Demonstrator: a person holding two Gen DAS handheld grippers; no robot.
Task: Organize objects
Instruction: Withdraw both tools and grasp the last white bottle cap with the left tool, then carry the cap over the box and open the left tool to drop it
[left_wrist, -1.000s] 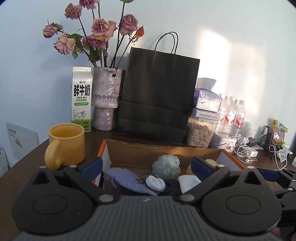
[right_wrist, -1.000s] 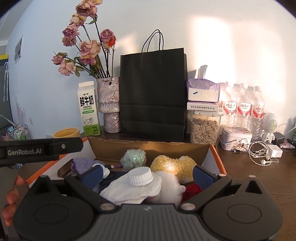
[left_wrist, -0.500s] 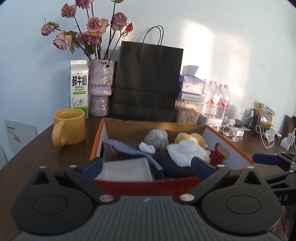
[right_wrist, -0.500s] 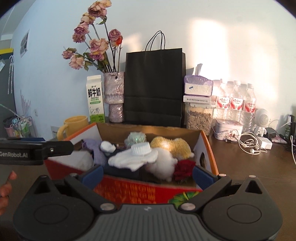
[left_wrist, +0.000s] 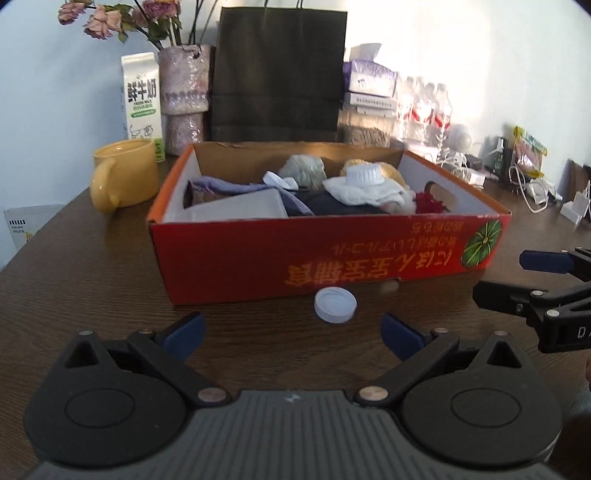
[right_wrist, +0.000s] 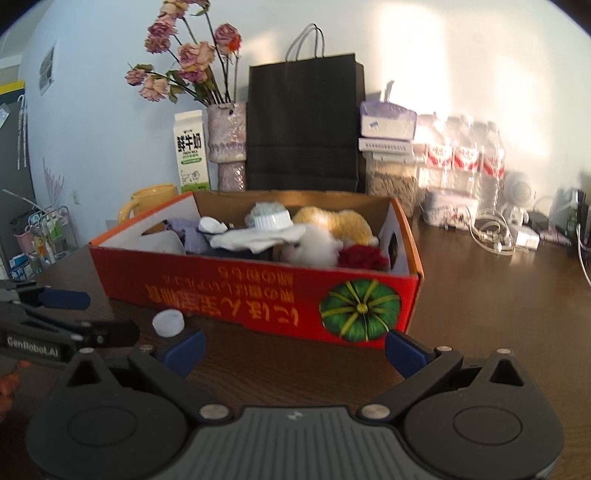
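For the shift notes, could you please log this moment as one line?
left gripper: open, empty | right gripper: open, empty | white cap: on table before red box | box: full

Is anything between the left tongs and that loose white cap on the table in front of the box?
Nothing visible. The white cap lies on bare table just ahead of the open left tongs, with the red box behind it.
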